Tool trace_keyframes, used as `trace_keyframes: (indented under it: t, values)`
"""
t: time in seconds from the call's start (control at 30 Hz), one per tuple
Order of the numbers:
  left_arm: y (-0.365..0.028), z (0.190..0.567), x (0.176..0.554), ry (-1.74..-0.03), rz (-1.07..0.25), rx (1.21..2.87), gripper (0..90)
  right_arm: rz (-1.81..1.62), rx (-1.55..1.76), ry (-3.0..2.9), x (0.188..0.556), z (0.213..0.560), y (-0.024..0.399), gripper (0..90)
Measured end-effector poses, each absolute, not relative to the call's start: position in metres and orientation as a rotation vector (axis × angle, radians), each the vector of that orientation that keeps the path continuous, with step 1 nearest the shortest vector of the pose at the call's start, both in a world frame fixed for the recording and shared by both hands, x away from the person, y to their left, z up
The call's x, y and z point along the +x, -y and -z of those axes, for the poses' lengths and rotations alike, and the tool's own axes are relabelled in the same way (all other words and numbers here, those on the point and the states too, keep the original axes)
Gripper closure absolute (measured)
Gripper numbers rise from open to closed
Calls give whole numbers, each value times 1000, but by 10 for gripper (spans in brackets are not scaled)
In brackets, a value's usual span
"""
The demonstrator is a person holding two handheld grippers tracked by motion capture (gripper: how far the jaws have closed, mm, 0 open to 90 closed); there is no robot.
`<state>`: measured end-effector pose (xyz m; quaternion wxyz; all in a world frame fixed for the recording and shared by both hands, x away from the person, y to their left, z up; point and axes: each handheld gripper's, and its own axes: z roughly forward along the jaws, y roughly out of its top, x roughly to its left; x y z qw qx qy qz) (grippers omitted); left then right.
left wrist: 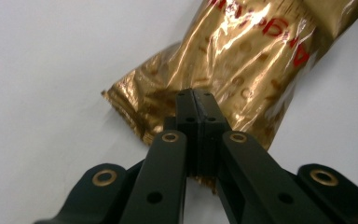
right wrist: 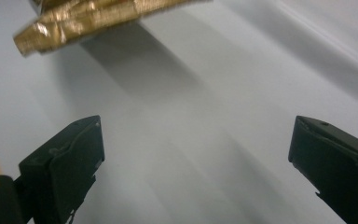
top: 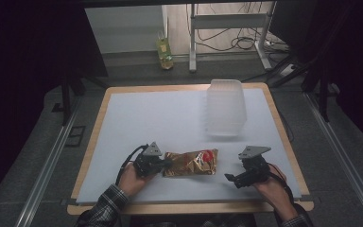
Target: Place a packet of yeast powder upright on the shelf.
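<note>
A gold foil snack bag [top: 191, 162] with red print lies near the front of the white table mat [top: 170, 118]. My left gripper [top: 166, 163] is shut on the bag's left end; in the left gripper view its jaws press together over the crimped edge of the bag [left wrist: 242, 60]. My right gripper [top: 230, 178] stands open to the right of the bag, a little apart from it. In the right gripper view its jaws are spread wide with bare mat between them, and an end of the bag [right wrist: 88, 16] hangs at the upper left.
A stack of clear plastic containers [top: 225, 108] stands at the back right of the mat. A bottle of yellow liquid [top: 164, 51] is on the floor beyond the table. The wooden table edge [top: 189, 206] runs along the front.
</note>
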<state>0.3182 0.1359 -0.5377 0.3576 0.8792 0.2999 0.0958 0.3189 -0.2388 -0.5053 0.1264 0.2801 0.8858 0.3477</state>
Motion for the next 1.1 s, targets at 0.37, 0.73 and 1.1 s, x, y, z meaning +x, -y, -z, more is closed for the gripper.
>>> trace_keyframes:
  t: [0.37, 0.73, 1.1]
  values:
    - [-140, 541, 319, -794, -212, 2226, 900, -1085, 826, -2643, 320, 503, 227, 44]
    - [-140, 540, 317, -789, -220, 2237, 900, -1209, 903, -2722, 329, 496, 199, 42]
    - [-141, 540, 316, -785, -207, 2230, 899, -1209, 1049, -2821, 349, 495, 169, 54]
